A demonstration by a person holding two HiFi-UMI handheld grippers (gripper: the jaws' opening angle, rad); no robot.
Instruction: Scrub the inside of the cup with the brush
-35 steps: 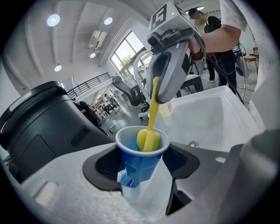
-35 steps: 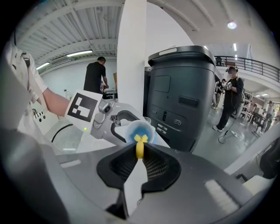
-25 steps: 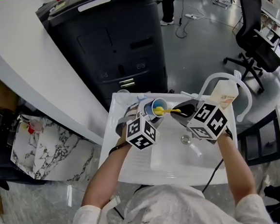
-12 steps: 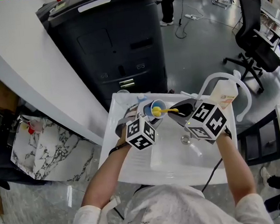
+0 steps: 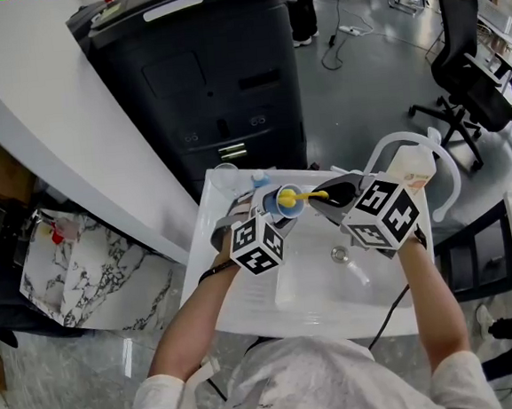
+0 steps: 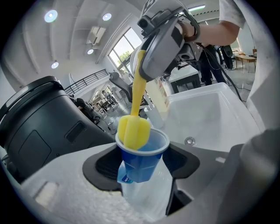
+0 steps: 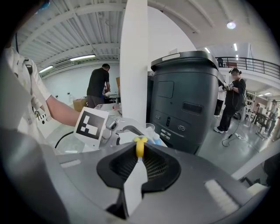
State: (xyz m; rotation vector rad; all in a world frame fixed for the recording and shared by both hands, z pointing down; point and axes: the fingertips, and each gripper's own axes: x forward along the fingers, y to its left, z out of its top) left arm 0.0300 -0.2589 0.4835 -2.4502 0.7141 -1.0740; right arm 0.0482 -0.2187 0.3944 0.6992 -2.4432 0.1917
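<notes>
Open workshop floor with a tall dark grey cabinet [image 5: 200,79] behind a white plastic sink basin [image 5: 311,279] that serves as the surface. Small blue plastic cup [image 5: 288,196], tapered with a pale rolled rim, is held in the air over the basin's far edge, toward the far left corner, mouth tilted to the right. Left gripper [image 5: 277,209] has its jaws wide and clamped on the cup's lower wall [image 6: 142,159]. Something clear hangs under the cup, can't tell what. Yellow sponge-headed brush [image 5: 302,198] with a thin stiff handle is in the right gripper [image 5: 328,196], whose jaws are pinched together on the handle end [image 7: 140,146]. The sponge head [image 6: 133,131] sits half inside the cup mouth against the near-left rim, not yet deep. Cup looks light and thin-walled and would likely flex or crush if squeezed hard, and slip when wet, so gripping low on the body with the rim free seems right. Sponge is soft and should deform against the wall. Handle is rigid enough to push. Inside of the cup looks clean blue; no suds visible.
</notes>
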